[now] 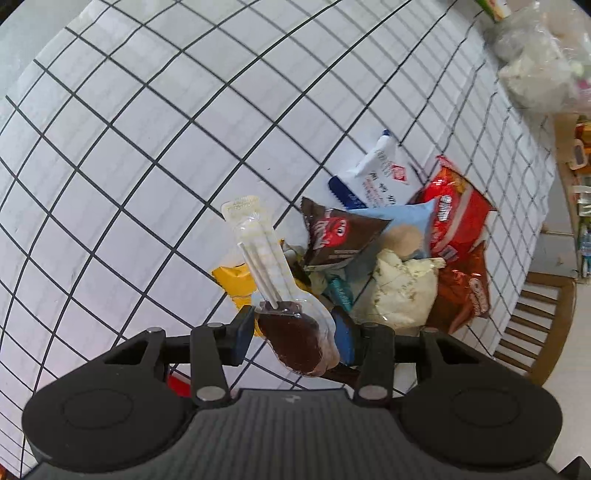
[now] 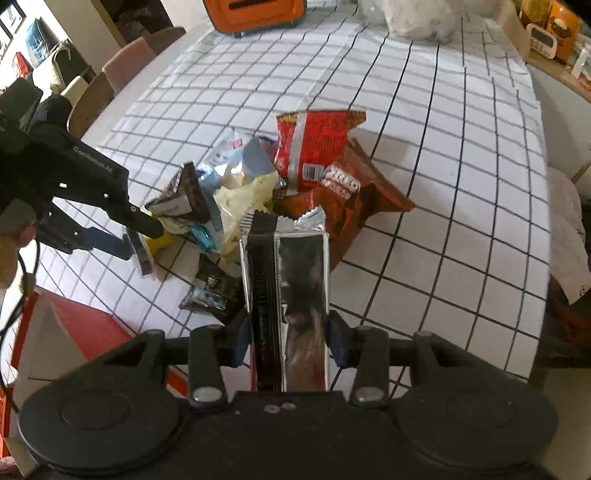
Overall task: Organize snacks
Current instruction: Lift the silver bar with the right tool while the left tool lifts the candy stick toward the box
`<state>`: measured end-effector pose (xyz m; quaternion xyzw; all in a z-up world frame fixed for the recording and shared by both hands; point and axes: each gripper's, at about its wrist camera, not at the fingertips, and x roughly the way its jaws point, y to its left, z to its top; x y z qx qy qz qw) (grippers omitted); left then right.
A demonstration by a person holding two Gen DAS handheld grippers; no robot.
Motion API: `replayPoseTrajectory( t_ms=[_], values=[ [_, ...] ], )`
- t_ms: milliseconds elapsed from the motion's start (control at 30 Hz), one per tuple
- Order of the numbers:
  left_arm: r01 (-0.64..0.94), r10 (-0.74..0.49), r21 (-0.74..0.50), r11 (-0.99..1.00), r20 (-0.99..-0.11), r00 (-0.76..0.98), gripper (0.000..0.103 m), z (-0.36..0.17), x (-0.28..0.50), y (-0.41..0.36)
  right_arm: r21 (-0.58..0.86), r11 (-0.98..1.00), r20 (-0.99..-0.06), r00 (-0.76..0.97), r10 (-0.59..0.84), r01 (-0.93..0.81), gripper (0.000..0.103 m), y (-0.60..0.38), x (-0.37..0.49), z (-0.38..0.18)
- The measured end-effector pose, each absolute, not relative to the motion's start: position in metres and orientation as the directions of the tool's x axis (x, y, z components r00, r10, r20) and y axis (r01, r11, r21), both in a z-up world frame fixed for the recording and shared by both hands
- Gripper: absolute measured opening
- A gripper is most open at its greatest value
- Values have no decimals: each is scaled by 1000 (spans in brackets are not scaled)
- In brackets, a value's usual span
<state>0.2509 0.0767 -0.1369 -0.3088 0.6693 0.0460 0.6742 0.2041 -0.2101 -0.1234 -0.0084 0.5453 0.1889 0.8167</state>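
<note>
Your left gripper point(image 1: 295, 338) is pinching a clear-wrapped chocolate lollipop point(image 1: 301, 341), its blue pads pressed on either side of the dark head while the white stick point(image 1: 260, 275) points away from you inside the long clear sleeve. Your right gripper point(image 2: 286, 332) is clamped on a silver and black snack bar point(image 2: 286, 280), which stands up between the pads with its torn, serrated end farthest from you.

Just past both grippers, near the edge of the checked tablecloth point(image 2: 424, 155) closest to you, lies the snack pile. In the left wrist view it holds a yellow packet point(image 1: 234, 284) partly under the lollipop sleeve, a brown candy bag with a red face point(image 1: 338, 236), a cream-coloured wrapper point(image 1: 402, 291), a pale blue bag point(image 1: 410, 225), and a white and blue packet point(image 1: 373, 173) on the pile's far side. A red chip bag point(image 2: 317, 144) leans on a brown Oreo bag point(image 2: 354, 199) at the right of the pile. A small dark packet point(image 2: 212, 291) lies flat nearest you.

Farther off, an orange case point(image 2: 258, 13) and a crumpled clear plastic bag point(image 2: 417, 18) sit at the cloth's far edge. Chairs point(image 2: 110, 77) line its left side.
</note>
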Motion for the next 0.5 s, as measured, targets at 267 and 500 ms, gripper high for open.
replayPoseTrajectory(
  t_ms=[267,500],
  values=[
    [-417,-350,-389,821,-921,171,45,-104,231,76,191,931,-859,406,312,-311,42,-211,180,-84],
    [-312,-330,-384,869,-919,214,45,-68,209,61,176,935,-835,456,308,-308,42,-211,151,-56]
  ],
)
